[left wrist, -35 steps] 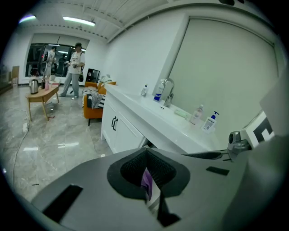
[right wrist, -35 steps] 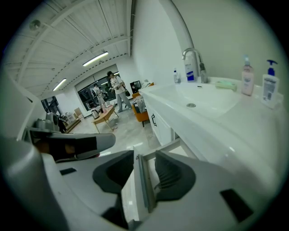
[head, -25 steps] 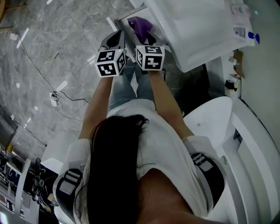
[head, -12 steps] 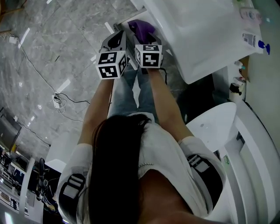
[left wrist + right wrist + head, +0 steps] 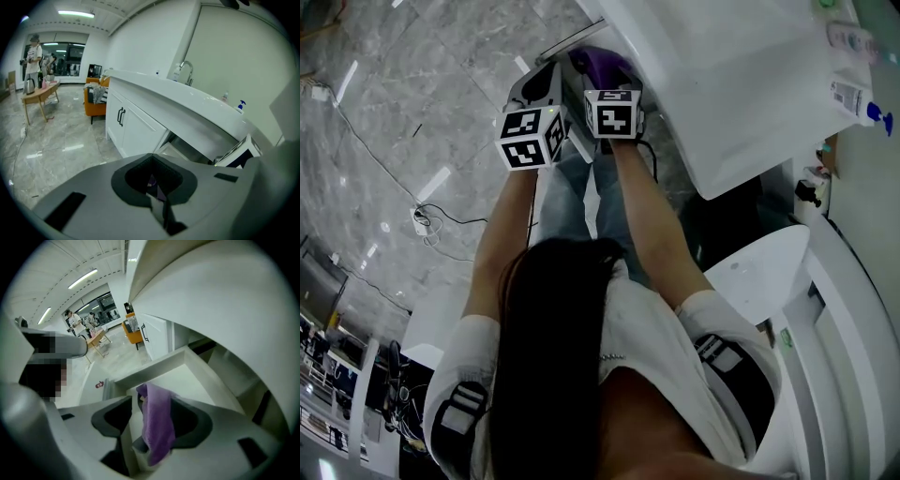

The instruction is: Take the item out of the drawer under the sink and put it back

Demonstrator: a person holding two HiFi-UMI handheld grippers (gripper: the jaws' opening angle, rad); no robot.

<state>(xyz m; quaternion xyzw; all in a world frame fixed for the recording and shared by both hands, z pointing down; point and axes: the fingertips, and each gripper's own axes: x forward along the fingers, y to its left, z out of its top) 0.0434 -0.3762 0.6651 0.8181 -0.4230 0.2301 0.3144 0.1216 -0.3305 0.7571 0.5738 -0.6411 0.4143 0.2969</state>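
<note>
Your right claw (image 5: 152,401) hangs over the open drawer (image 5: 199,380) with its jaws spread; they have just been opening. The purple cloth (image 5: 158,432) is between them, not pinched but draped down along one jaw, above the drawer's near end rather than lying on its floor.

That draping is the main worry. Terry fabric tends to snag on a pad, so if you pull away from the drawer now, the cloth may ride up with the claw and never drop in. I would judge a small shake or a lower release safer than a straight lift.

The second risk is where it lands. It sits close to the drawer's front wall, so it could fall across that rim, hang half outside, and get trapped when the drawer is pushed home.

Third, the tabletop (image 5: 187,101) overhangs the drawer directly above your claws; a quick rise out of the drawer could knock the marker cube against its edge.

Your left claw (image 5: 152,183), jaws together and empty, waits just beside the drawer's front and close to the right one, so mind a bump between them.
</note>
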